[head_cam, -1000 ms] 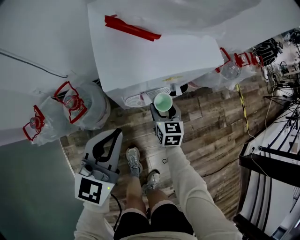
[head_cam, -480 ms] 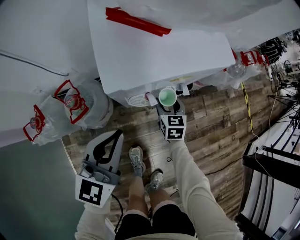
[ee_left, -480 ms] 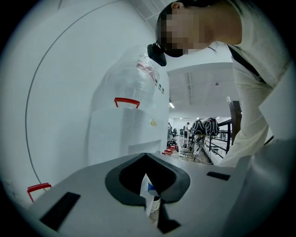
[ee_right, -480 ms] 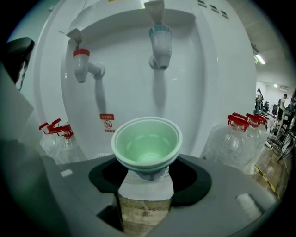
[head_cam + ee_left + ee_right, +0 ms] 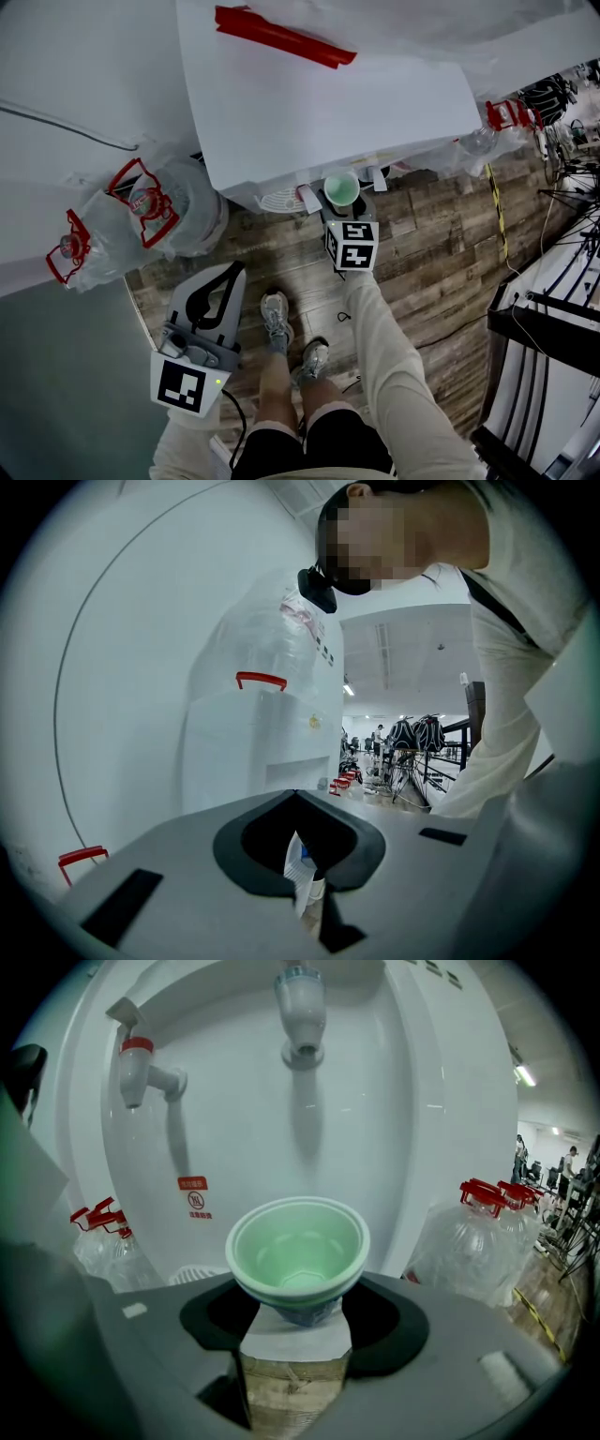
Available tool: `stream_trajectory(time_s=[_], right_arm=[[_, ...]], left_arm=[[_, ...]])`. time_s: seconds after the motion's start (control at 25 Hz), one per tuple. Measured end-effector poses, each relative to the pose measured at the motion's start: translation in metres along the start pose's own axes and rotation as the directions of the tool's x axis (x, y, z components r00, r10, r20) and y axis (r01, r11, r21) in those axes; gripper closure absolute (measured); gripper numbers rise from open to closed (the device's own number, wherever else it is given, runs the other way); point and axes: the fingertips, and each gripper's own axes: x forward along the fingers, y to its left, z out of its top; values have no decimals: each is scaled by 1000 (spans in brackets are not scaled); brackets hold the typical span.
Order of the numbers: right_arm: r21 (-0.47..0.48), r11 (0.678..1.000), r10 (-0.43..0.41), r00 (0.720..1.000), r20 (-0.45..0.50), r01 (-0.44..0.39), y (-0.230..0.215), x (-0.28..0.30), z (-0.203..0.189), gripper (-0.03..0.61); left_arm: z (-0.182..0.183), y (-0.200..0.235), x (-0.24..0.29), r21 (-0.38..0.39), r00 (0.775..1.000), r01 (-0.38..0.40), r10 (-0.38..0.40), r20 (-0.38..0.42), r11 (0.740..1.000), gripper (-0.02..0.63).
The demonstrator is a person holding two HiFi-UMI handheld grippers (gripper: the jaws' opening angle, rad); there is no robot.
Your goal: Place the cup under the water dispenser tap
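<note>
Looking down in the head view, we see the right gripper (image 5: pixel 342 208) carrying the green cup (image 5: pixel 341 190) upright at the front of the white water dispenser (image 5: pixel 328 103), just beside its drip tray (image 5: pixel 277 200). The left gripper (image 5: pixel 225 277) hangs well apart from them, over the wood floor (image 5: pixel 422 244).

From the left gripper view, its jaws are clenched together on nothing, their tips meeting.

From the right gripper view, the jaws grasp the cup by its lower wall, beneath the rim. The cup sits lower than the tap (image 5: pixel 300 1007) and a little short of it.

We judge the cup empty, light and thin-walled, easy to crush or tip, so a low, gentle hold on the wall suits it.
</note>
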Motion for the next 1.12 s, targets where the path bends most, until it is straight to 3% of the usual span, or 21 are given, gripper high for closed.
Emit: stream_trajectory(time_s=[0.44, 0.68, 1.12], right_arm=[[34, 999, 1, 1000, 2, -1, -5, 10, 1, 299], [0, 1000, 1, 1000, -11, -1, -3, 11, -1, 293], [19, 998, 53, 998, 17, -53, 2, 2, 6, 235]], left_arm=[[-8, 7, 0, -4, 1000, -7, 7, -12, 1000, 607], [-9, 7, 0, -12, 1000, 0, 0, -16, 1000, 607], [-6, 3, 3, -3, 1000, 10, -10, -13, 1000, 607]])
